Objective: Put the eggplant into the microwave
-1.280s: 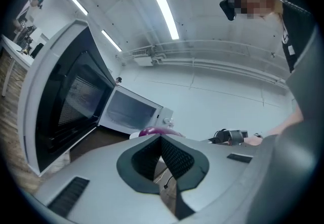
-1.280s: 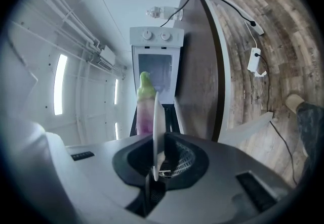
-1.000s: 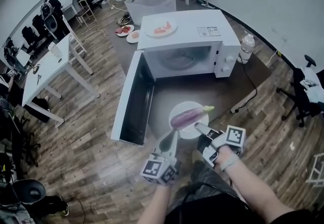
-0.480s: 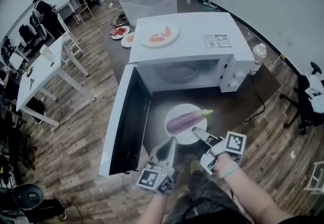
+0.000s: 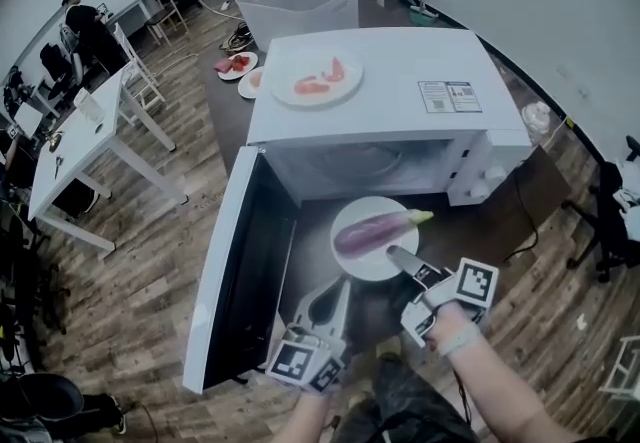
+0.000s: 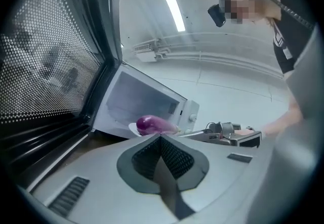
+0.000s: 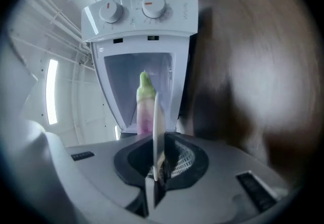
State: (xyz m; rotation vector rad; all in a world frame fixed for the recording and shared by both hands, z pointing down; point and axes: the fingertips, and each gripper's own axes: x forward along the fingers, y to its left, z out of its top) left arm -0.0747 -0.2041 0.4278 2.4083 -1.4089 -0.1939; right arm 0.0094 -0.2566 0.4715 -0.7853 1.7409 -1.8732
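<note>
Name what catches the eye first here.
A purple eggplant lies on a white plate, which the right gripper clamps by its rim before the open microwave. Its door stands wide at the left, and a plate of red food sits on top.

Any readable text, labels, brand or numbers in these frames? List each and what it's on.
None can be read.
On the microwave top, a sticker: printed blocks, too small to read.
On the control panel, print around the dials: blurred, unreadable.
On the right marker cube and the left marker cube: black-and-white patterns, no letters.
</note>
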